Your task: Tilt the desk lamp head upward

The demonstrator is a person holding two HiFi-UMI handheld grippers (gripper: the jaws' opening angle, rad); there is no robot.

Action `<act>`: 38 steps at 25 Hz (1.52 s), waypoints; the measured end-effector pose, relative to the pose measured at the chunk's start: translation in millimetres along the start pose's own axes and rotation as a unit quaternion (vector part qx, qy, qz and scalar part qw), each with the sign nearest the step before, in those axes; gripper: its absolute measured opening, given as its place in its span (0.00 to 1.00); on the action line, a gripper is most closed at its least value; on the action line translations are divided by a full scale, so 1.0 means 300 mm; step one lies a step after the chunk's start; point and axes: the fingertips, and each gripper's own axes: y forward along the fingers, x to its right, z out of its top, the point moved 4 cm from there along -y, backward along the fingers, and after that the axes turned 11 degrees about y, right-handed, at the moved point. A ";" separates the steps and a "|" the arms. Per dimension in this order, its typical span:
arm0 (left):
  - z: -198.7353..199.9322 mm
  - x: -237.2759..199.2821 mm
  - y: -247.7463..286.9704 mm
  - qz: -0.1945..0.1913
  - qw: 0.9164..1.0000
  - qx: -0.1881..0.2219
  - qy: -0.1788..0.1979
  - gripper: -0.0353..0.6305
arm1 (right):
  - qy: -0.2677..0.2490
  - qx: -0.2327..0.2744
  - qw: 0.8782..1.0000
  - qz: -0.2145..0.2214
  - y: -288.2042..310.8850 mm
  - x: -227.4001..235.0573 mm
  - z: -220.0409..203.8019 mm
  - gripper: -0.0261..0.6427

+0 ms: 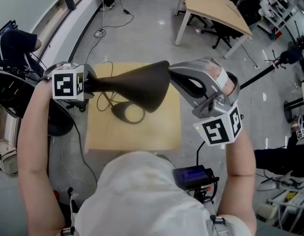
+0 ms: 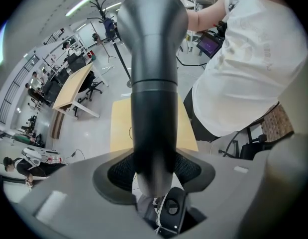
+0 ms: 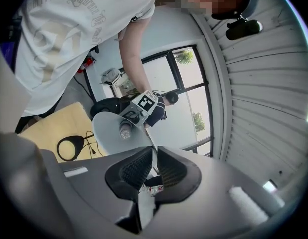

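The dark cone-shaped desk lamp head (image 1: pixel 137 85) lies roughly level above a small wooden table (image 1: pixel 161 132). Its ring base (image 1: pixel 128 113) rests on that table. My left gripper (image 1: pixel 93 85) is shut on the narrow rear end of the head; in the left gripper view the dark body (image 2: pixel 151 83) runs out between the pads (image 2: pixel 119 171). My right gripper (image 1: pixel 174 75) is shut on the wide rim. In the right gripper view, the thin rim passes between the jaws of that gripper (image 3: pixel 154 163), and the white inside of the shade (image 3: pixel 111 136) with its bulb (image 3: pixel 125 131) faces the camera.
A black cable (image 1: pixel 105 100) loops across the table beside the base. A larger wooden desk (image 1: pixel 215 9) with chairs stands at the back right, and a black stand (image 1: pixel 260 75) reaches in from the right. A dark chair (image 1: pixel 58 117) sits left of the table.
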 end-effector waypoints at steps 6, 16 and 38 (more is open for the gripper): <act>0.006 -0.042 0.056 0.008 1.000 0.018 -0.003 0.38 | -0.007 0.007 1.000 -0.007 0.033 0.029 -0.021 0.11; 0.021 0.045 0.035 0.030 0.998 0.046 -0.014 0.38 | -0.030 0.007 0.999 -0.010 0.020 0.028 0.100 0.11; -0.029 0.100 0.098 0.063 0.991 0.113 -0.032 0.38 | -0.057 0.034 0.998 -0.005 0.147 0.028 0.243 0.11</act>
